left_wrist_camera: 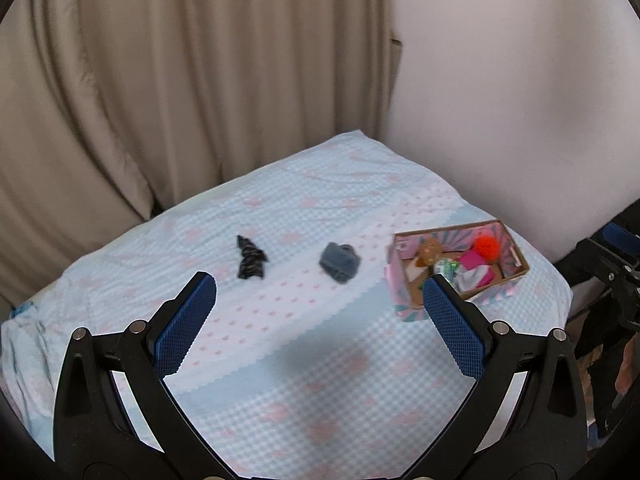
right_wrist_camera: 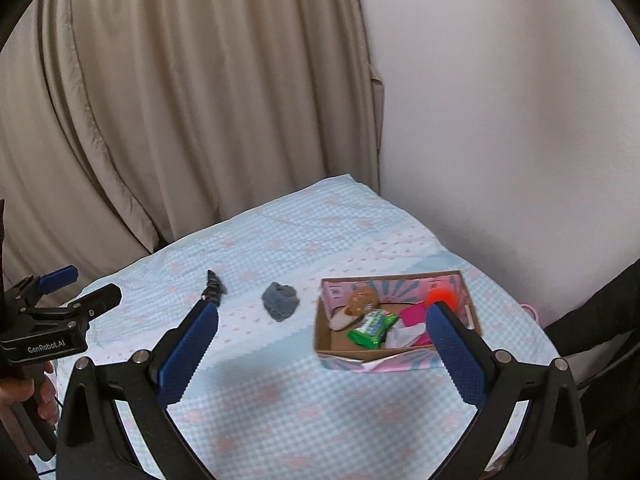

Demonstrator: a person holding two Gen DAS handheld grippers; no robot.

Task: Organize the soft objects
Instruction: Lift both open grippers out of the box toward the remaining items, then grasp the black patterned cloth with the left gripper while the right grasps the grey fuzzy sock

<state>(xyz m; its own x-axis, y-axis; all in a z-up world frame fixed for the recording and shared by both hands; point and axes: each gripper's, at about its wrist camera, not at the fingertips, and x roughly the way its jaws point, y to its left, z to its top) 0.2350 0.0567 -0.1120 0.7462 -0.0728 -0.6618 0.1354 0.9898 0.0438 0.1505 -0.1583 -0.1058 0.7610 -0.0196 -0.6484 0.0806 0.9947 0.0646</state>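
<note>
Grippers both gape empty above the bed, left gripper (left_wrist_camera: 319, 284) and right gripper (right_wrist_camera: 322, 312), so next I fetch the grey bundle (right_wrist_camera: 280, 299) for the box (right_wrist_camera: 384, 360)

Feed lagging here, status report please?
Both tongs, left and right, open, empty. Grey fabric bundle and dark patterned cloth outside cardboard box. Path clear.

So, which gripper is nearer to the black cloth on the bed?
Left. The left gripper hovers open just before the black cloth; the right gripper hovers open toward the box.
</note>
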